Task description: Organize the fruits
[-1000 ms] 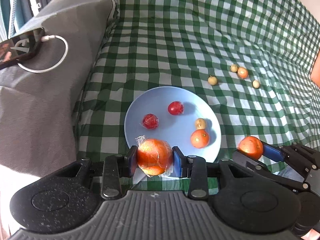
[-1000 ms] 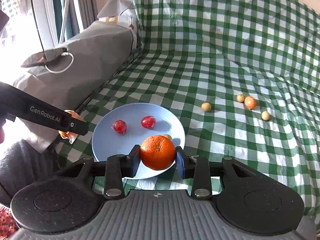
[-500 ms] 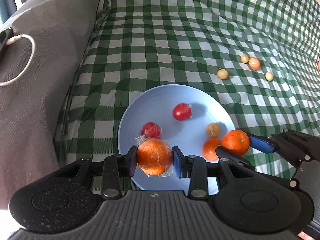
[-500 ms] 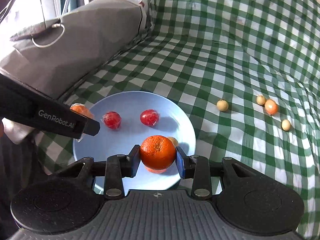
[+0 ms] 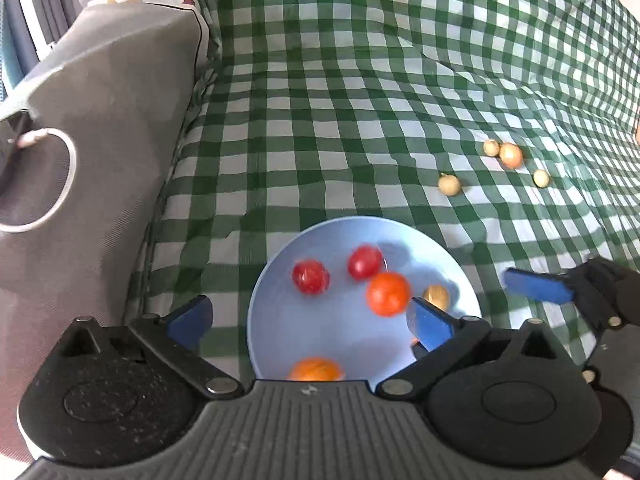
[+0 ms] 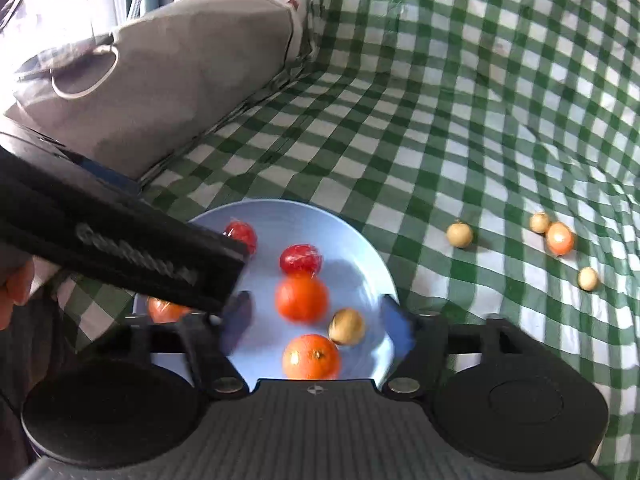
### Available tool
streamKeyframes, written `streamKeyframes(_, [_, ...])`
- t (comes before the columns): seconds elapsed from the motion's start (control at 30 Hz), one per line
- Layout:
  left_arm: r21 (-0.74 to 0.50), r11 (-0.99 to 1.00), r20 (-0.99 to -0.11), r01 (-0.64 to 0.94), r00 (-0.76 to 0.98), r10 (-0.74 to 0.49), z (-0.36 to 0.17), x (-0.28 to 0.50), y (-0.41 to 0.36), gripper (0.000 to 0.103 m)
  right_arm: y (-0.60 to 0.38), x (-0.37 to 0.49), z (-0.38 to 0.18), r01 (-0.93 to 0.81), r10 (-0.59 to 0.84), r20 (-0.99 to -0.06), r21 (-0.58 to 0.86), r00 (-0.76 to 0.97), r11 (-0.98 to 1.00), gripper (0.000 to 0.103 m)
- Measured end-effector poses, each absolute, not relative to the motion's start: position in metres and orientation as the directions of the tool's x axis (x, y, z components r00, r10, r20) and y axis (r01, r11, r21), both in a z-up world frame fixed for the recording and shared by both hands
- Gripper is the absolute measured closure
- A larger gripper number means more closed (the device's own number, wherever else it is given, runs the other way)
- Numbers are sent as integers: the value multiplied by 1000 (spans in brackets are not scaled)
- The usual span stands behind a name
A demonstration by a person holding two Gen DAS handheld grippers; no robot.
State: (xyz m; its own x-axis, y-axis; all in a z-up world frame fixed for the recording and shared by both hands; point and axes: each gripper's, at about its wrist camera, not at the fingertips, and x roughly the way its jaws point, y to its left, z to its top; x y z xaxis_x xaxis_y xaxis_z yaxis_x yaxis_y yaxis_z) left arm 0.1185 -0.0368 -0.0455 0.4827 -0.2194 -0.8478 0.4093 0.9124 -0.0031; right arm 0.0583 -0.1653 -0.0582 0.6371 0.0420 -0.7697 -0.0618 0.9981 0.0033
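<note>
A light blue plate [image 5: 320, 236] [image 6: 360, 240] lies on the green checked cloth. On it are two red wrapped fruits [image 5: 311, 276] [image 6: 301, 259], three oranges [image 6: 302, 298] [image 6: 311, 357] [image 6: 166, 310] and a small tan fruit [image 6: 346, 326]. My left gripper [image 5: 308, 316] is open and empty over the plate's near side, with the wrapped orange [image 5: 316, 369] lying below it. My right gripper [image 6: 316, 320] is open and empty over the plate; one of its blue pads [image 5: 534, 285] shows in the left wrist view.
Several small fruits [image 5: 449, 184] [image 6: 459, 234] lie loose on the cloth to the right, one of them a small orange [image 5: 511, 155] [image 6: 560, 238]. A grey cushion [image 5: 100, 140] [image 6: 160, 80] with a white cable loop lies to the left.
Both grippers have opened and let go of their oranges, which now lie on the plate. Both grippers have pulled back a little.
</note>
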Motion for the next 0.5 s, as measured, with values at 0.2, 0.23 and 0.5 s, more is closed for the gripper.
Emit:
streamKeyframes(0.2, [50, 924, -844, 378, 510, -163, -24, 76, -14, 0, -171, 13, -33, 3, 22, -788, 30, 616, 1000, 6])
streamKeyframes(0.23, [53, 929, -845, 365, 512, -153, -22, 68, -9, 0, -171, 5, -30, 13, 20, -789, 35, 614, 999, 5])
streamKeyframes(0.5, [60, 942, -828, 330, 544, -138, -4, 22, 8, 0, -158, -47, -4, 58, -6, -762, 42, 647, 997, 3])
